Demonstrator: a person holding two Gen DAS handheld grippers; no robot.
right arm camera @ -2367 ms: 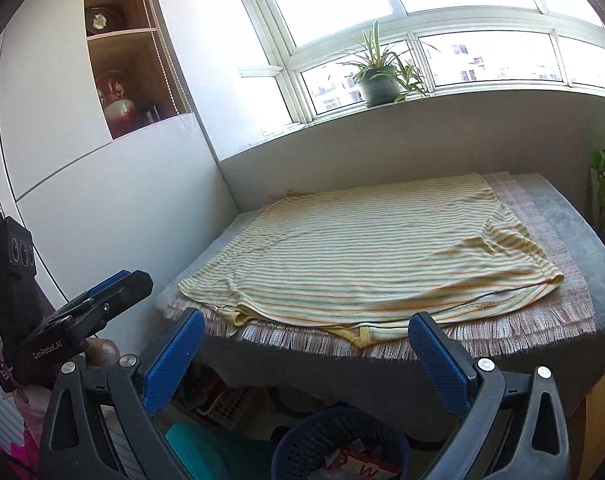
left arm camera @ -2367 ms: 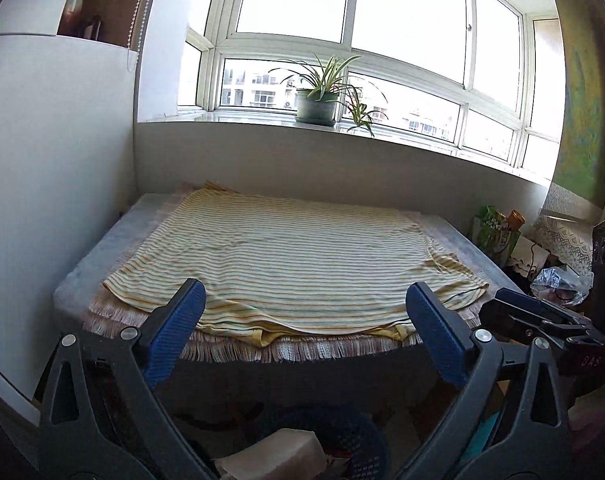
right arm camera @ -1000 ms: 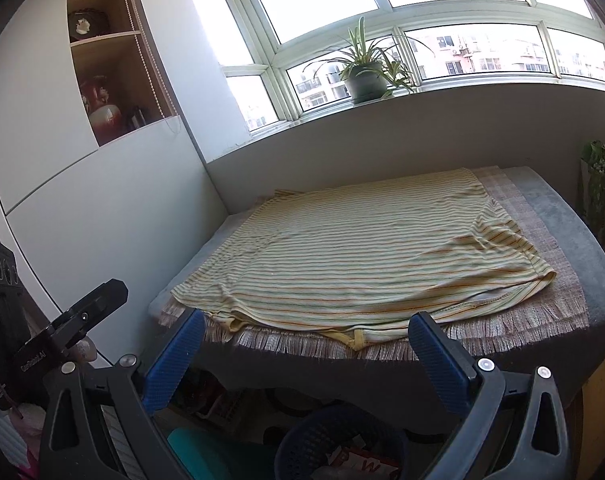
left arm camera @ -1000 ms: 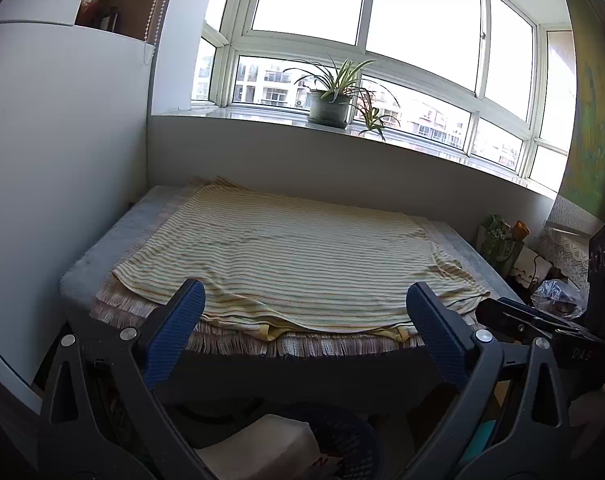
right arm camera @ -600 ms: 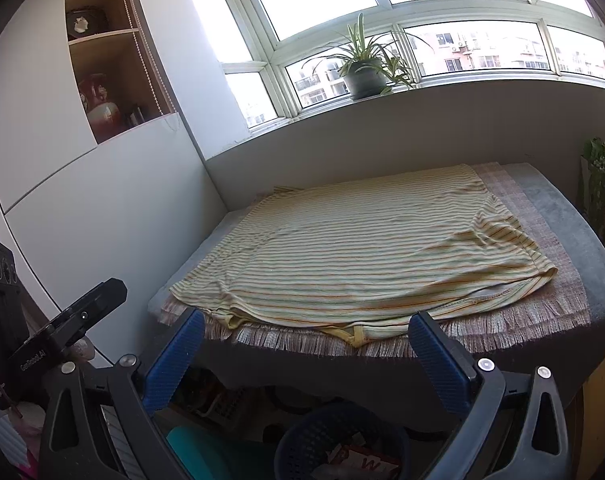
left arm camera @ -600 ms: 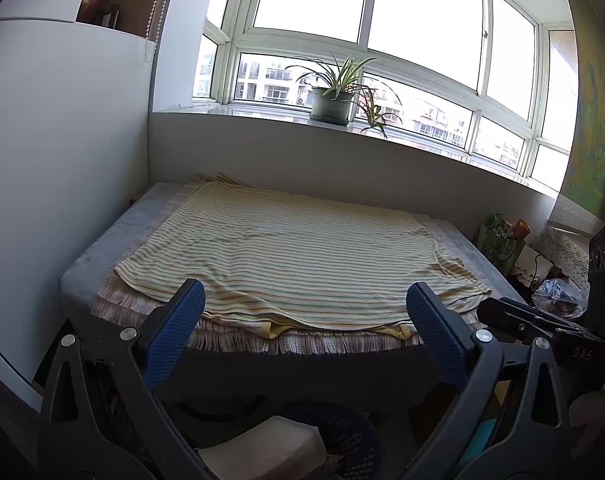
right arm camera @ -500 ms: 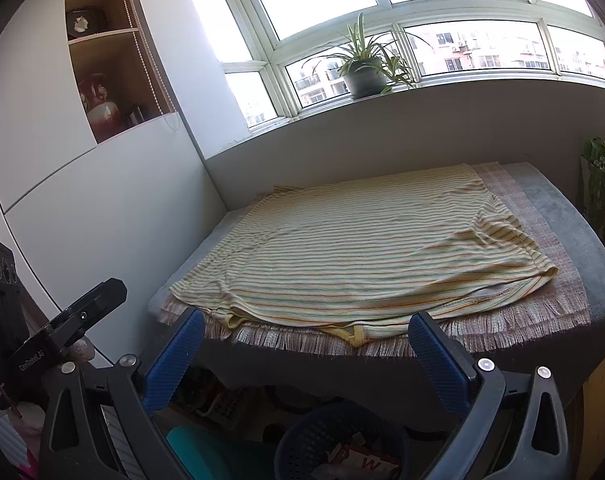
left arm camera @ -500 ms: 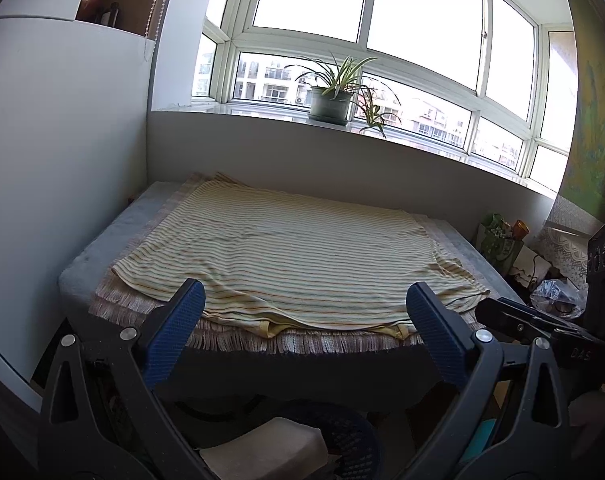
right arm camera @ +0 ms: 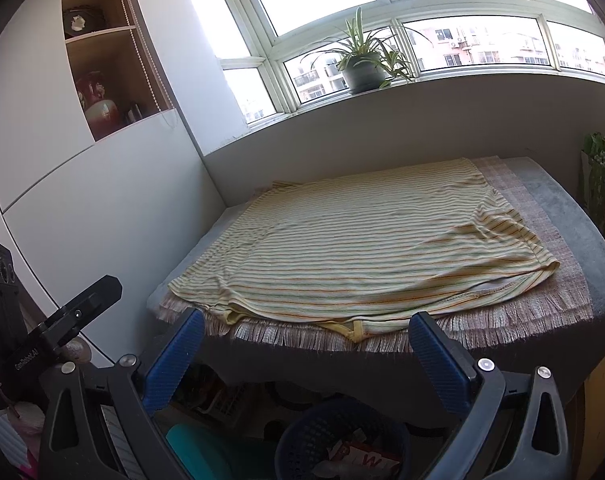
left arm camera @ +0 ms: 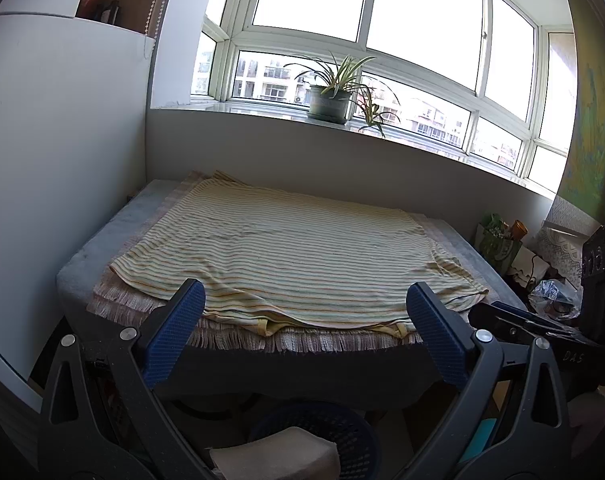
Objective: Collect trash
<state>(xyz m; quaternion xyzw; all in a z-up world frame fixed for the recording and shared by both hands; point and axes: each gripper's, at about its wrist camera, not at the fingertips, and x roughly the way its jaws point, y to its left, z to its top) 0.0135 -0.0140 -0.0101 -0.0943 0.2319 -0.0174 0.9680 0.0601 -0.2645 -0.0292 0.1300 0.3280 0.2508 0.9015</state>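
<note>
Left gripper (left arm camera: 304,332) wide, empty; right gripper (right arm camera: 306,354) wide, empty. Pads are blue, ribbed, on black plastic arms. Both sit at the near edge of the table (right arm camera: 562,216), which carries a fringed woven mat (right arm camera: 514,320) under a soft striped yellow cloth (right arm camera: 366,244). Bin (right arm camera: 338,440) is round dark perforated plastic, on the floor below, mouth up, wrappers (right arm camera: 362,454) inside. Potted plant (left arm camera: 330,98) on the sill.

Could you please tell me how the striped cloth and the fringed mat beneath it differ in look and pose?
The striped cloth is yellow with thin stripes and lies rumpled on top; the fringed mat is pinkish and lies flat beneath. The cloth's edge is hemmed, while the mat's ends in a pale fringe hanging over the front. Both are spread on the grey pad.
</note>
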